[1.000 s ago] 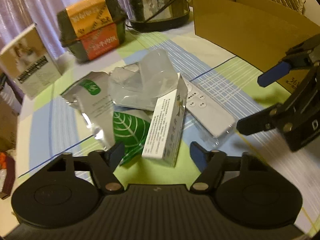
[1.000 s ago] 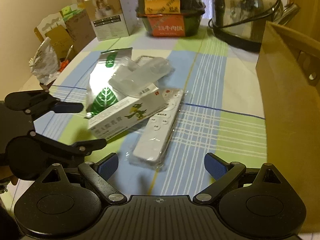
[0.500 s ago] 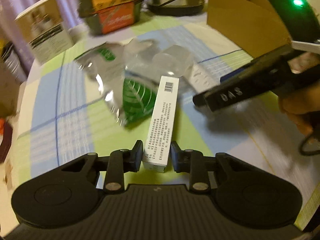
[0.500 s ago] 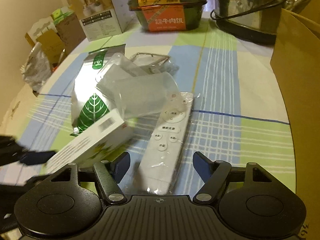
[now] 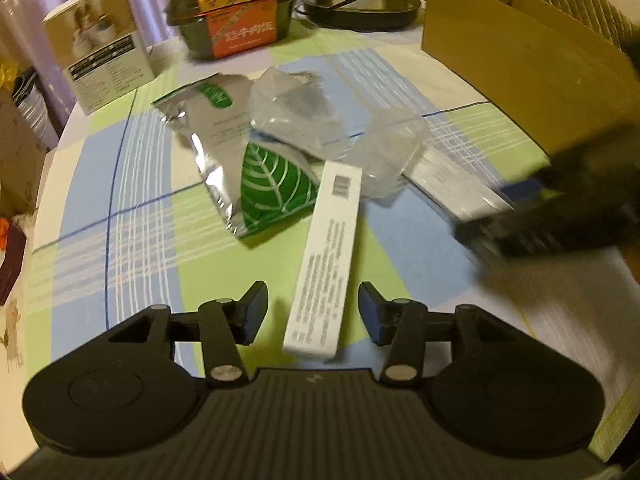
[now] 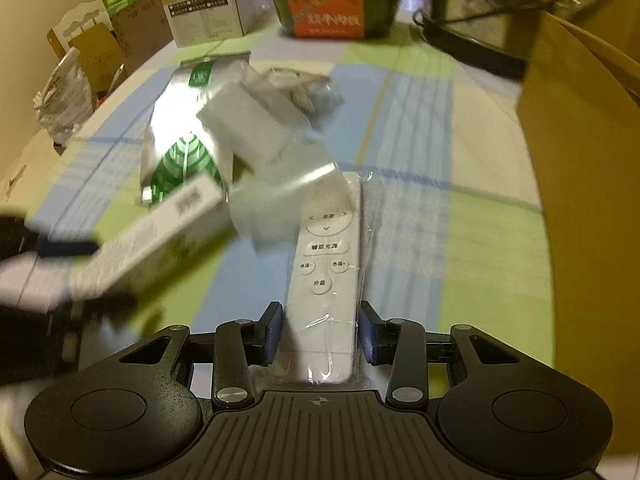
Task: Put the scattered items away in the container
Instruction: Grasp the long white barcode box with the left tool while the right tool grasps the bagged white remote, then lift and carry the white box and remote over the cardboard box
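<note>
Your left tongs (image 5: 312, 312) have let go: half a second ago they pinched the long white box (image 5: 326, 256), and now they stand wide open with the box between them, touching neither side. In the right view the box looks tilted and blurry, so I cannot tell if it rests flat on the tabletop (image 5: 120, 184). That means the box is not packed yet (you will likely need to grab it again). Your right tongs (image 6: 320, 334) have closed in around the white remote (image 6: 326, 280) in its clear wrap, and both pads are touching or nearly touching it. The big brown cardboard box (image 5: 520, 64) waits on the right, open on top. The silver leaf bag (image 5: 256, 172) and the clear plastic wrapper (image 5: 320, 128) lie piled just past the white box, and the wrapper covers the remote's far end, so it may drag along.
</note>
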